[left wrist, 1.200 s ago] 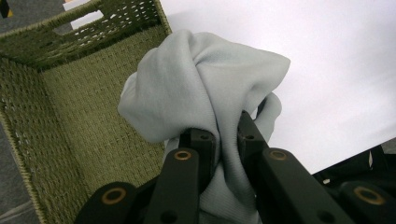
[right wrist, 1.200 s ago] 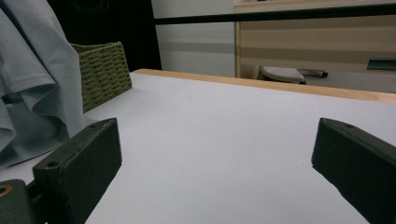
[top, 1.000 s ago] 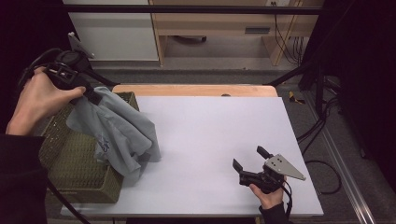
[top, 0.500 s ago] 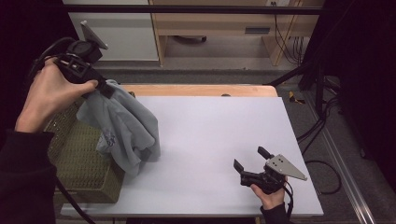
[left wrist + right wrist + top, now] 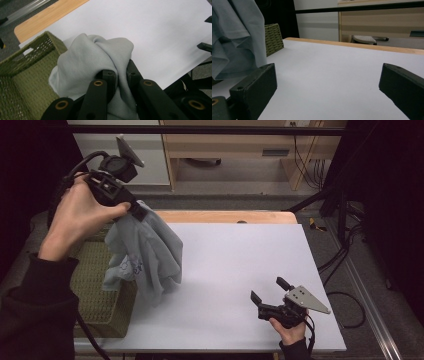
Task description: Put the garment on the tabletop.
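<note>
Left gripper point(image 5: 139, 211), raised above the woven basket point(image 5: 97, 290), clenches a grey garment point(image 5: 150, 255) hanging beside the basket over the table point(image 5: 240, 255). Right gripper point(image 5: 267, 296), well apart from the basket, rests released on the table.

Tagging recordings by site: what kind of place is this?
Probably a lab or data-collection workspace: black frame bar overhead, loose cables on the floor, a white-topped table with handheld grippers.

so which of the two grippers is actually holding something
The left gripper: its jaws are shut on the grey cloth, lifted beside the green basket. The right gripper sits low over the table with jaws open and empty.
</note>
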